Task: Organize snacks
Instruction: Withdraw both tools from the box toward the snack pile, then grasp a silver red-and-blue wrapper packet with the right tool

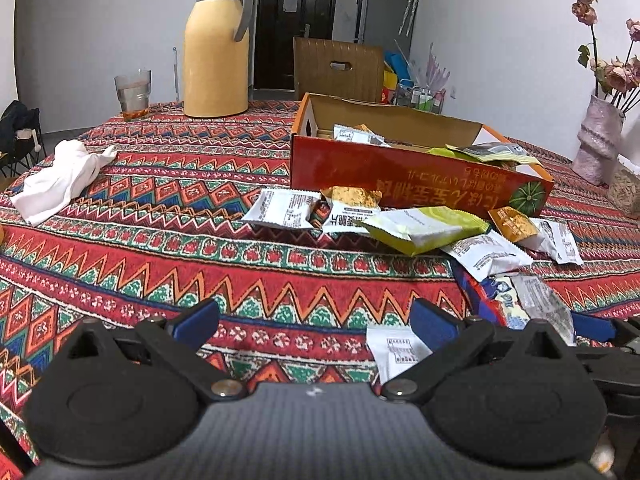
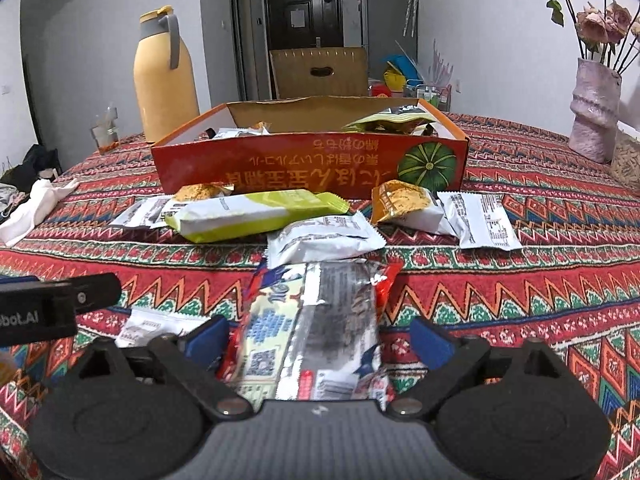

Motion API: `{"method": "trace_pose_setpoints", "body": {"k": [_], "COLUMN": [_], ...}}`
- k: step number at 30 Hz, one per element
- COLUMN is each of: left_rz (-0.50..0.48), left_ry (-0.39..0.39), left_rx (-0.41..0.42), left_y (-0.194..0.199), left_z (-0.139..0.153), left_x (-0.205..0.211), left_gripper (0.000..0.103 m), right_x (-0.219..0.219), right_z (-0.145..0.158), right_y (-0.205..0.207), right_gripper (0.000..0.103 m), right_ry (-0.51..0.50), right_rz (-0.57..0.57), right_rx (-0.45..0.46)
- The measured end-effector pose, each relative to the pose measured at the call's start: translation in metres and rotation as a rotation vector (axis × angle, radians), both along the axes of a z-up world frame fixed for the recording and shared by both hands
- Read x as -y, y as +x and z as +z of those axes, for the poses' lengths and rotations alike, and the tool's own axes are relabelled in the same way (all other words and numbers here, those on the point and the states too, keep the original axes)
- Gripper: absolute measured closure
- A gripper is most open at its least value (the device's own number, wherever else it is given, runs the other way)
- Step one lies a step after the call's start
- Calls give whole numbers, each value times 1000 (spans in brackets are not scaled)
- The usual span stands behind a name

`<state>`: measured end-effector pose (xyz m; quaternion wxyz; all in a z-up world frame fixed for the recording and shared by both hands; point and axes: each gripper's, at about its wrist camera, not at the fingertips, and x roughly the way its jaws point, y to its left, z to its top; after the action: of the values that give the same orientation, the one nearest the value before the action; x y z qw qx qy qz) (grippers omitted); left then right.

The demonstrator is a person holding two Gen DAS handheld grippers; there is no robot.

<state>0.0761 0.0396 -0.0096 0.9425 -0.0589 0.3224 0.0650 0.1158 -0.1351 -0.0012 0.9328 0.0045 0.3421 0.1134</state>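
Snack box (image 2: 304, 160), red cardboard, open-topped on the patterned tablecloth (image 1: 160, 248), holds several packets (image 2: 390, 122). More packets (image 2: 260, 214) lie scattered just before it. Left gripper (image 1: 316, 320) spread, empty; right gripper (image 2: 320, 336) spread around a silver wrapper (image 2: 320, 320).

glossy foil wrapper (image 2: 320, 320), matt cardboard box (image 2: 304, 164), woven cloth (image 2: 500, 292).

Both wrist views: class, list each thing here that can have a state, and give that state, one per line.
Orange box: open, snacks inside.
Thermos: upright, lid on.
Glass: upright, partly filled.
White cloth: crumpled on the table.
Green packet: sealed, lying outside the box.
Long silver packet: lying between the open fingers of the right claw.
Left claw: open, empty.
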Motion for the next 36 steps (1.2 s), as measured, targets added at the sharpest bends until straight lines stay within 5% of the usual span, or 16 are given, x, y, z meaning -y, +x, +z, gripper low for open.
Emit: {"method": "trace_pose_setpoints", "body": {"k": [17, 20, 23, 26, 30, 36], "left_rz": [-6, -18, -24, -14, 4, 15], "left_ry": [-27, -25, -21, -20, -21, -20], "left_rx": [-38, -42, -45, -45, -43, -51], "left_y": [-9, -12, -13, -15, -18, -18], "left_z": [-3, -4, -5, -5, -5, -7], "left_x": [20, 28, 34, 38, 36, 32], "left_gripper": [0, 0, 0, 0, 0, 0], "right_x": [34, 46, 54, 58, 52, 33], "right_z": [8, 12, 12, 10, 6, -8], "right_y": [-40, -47, -50, -49, -48, -38], "right_gripper": [55, 70, 71, 65, 19, 15], "right_ry": [58, 86, 93, 97, 91, 18], "right_rz": [24, 17, 6, -5, 4, 4], "right_rx": [85, 105, 107, 93, 84, 16]}}
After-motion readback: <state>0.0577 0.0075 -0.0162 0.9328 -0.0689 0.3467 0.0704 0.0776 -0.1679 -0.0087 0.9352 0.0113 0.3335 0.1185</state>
